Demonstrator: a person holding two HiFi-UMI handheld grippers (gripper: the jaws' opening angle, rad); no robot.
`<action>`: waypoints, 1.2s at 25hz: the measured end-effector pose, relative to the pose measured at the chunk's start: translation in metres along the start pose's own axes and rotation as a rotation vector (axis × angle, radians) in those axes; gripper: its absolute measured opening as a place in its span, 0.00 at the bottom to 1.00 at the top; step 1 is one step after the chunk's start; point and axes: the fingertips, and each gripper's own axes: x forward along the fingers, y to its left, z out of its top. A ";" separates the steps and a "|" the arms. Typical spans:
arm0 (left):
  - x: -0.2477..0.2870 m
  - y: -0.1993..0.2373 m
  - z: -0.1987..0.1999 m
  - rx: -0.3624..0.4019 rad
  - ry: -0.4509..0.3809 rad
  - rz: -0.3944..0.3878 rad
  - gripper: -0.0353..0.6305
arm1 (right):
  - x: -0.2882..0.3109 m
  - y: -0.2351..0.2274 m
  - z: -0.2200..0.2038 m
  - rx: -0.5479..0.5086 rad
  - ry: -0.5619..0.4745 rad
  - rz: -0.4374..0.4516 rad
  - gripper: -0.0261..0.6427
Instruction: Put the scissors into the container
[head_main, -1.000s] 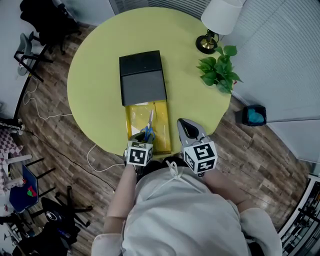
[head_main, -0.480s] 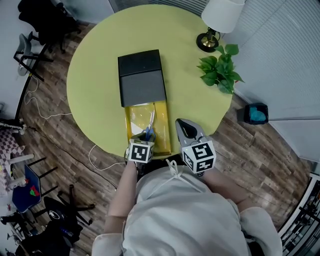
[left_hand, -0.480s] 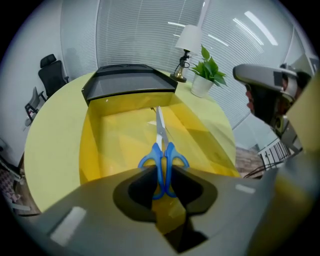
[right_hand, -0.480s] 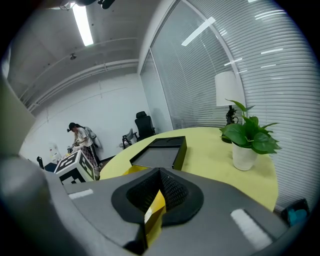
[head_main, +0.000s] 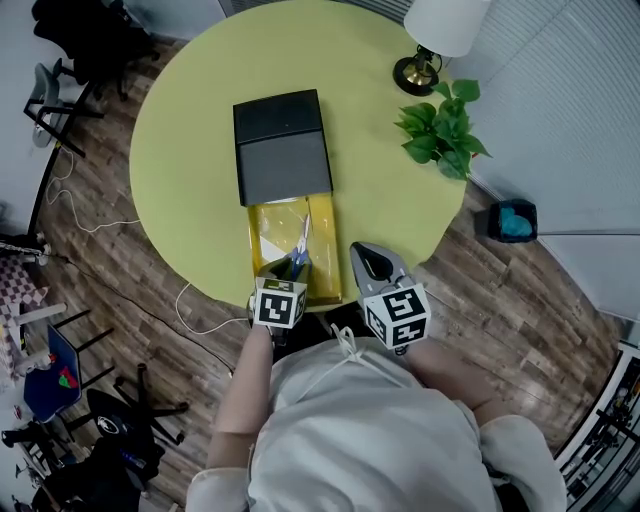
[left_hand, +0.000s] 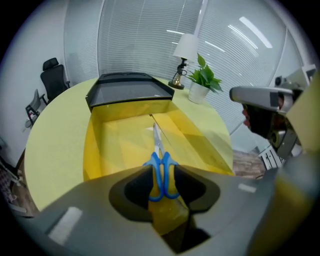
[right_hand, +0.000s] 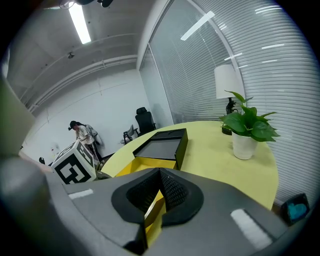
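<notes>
Blue-handled scissors (head_main: 299, 250) lie in the open yellow tray (head_main: 322, 240), which juts out from a black box (head_main: 283, 145) on the yellow-green table. The blades point toward the box. My left gripper (head_main: 286, 270) is at the tray's near end. Its jaws are opening, and the scissor handles (left_hand: 155, 172) stand between them in the left gripper view, over the tray floor (left_hand: 120, 145). My left gripper (left_hand: 162, 170) is open. My right gripper (head_main: 368, 258) hovers just right of the tray, shut and holding nothing. In its own view the right gripper (right_hand: 159, 177) looks over the tray's edge (right_hand: 145, 164).
A white lamp (head_main: 432, 30) and a potted plant (head_main: 440, 140) stand at the table's far right. The table edge runs just under both grippers. A teal bin (head_main: 512, 220) sits on the floor at the right. Chairs and cables are at the left.
Both grippers and the scissors stay in nearly the same places. The head view has shifted slightly.
</notes>
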 end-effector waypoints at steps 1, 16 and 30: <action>-0.005 0.001 0.002 -0.004 -0.021 0.004 0.24 | 0.000 0.001 0.001 0.000 -0.002 -0.003 0.04; -0.140 -0.010 0.096 0.073 -0.636 0.061 0.06 | -0.027 0.021 0.029 -0.009 -0.117 -0.066 0.04; -0.204 -0.026 0.107 0.129 -0.893 0.049 0.06 | -0.067 0.027 0.051 -0.093 -0.225 -0.137 0.04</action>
